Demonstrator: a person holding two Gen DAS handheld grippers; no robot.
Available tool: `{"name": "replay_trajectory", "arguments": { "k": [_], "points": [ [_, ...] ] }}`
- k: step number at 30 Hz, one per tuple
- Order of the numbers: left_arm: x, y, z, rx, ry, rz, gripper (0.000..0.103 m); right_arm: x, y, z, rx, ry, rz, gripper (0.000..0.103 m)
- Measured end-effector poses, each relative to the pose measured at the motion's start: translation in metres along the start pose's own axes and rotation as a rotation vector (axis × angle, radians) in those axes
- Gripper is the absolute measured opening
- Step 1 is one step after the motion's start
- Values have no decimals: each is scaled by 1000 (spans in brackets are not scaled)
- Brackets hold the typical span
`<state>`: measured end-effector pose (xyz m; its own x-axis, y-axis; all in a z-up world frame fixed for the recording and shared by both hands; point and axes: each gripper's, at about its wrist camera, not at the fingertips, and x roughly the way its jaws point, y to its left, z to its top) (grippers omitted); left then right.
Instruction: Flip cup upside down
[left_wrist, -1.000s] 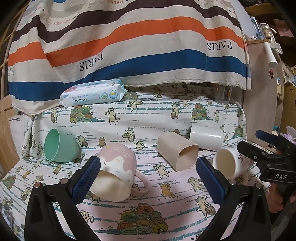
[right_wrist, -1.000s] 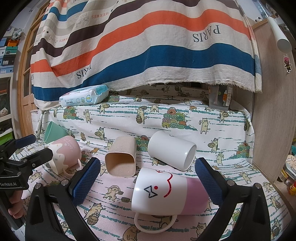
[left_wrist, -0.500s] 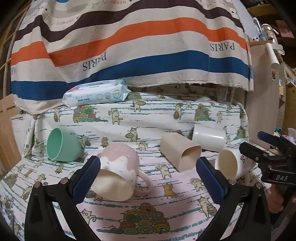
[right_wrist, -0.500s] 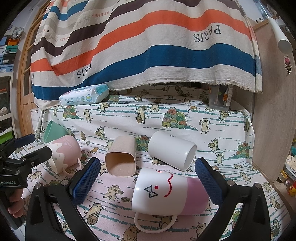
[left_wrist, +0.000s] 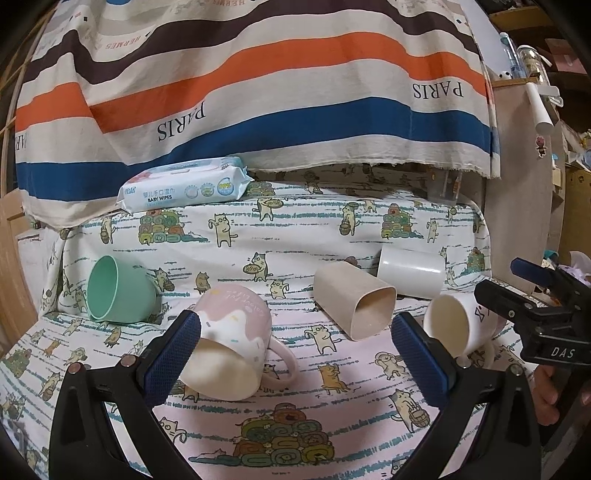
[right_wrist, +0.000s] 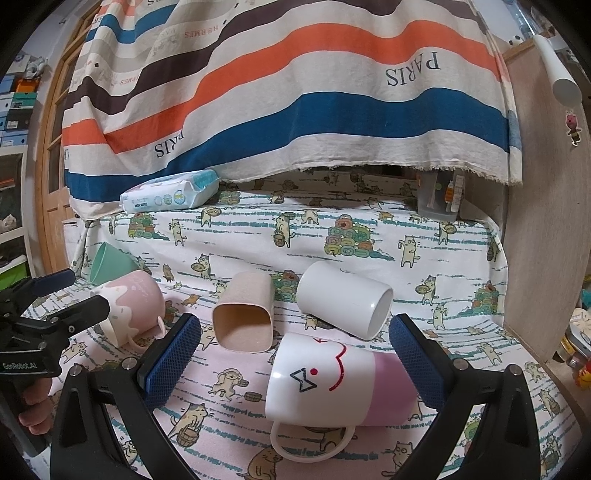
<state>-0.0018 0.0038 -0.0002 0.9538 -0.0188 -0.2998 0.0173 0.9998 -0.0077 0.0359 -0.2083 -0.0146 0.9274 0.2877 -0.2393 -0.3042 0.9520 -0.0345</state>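
Note:
Several cups lie on their sides on the cat-print cloth. In the left wrist view a pink mug (left_wrist: 231, 339) lies just past my open left gripper (left_wrist: 295, 354), near its left finger. A green cup (left_wrist: 118, 290), a beige square cup (left_wrist: 356, 310), a white cup (left_wrist: 412, 271) and a white-and-pink face mug (left_wrist: 454, 325) also lie there. In the right wrist view the face mug (right_wrist: 332, 380) lies between the fingers of my open right gripper (right_wrist: 295, 358), handle down, untouched. Both grippers are empty.
A pack of baby wipes (left_wrist: 184, 186) sits on the raised back ledge under a striped hanging cloth (left_wrist: 258, 92). A wooden panel (right_wrist: 546, 240) borders the right side. The other gripper (right_wrist: 44, 317) shows at the left edge of the right wrist view.
The left gripper has shifted slightly left and forward, so the cups sit a little further right in its view. The right gripper has barely moved. No cup has moved.

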Motion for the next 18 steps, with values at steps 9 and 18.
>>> {"name": "replay_trajectory", "arguments": {
  "k": [9,18],
  "points": [
    [-1,-1,0,-1,4,4,103,1,-1,-1,-9,9,3,103],
    [-1,-3,0,12,3,-14,103,3,5,-2,-34,23,11,103]
  ]
}}
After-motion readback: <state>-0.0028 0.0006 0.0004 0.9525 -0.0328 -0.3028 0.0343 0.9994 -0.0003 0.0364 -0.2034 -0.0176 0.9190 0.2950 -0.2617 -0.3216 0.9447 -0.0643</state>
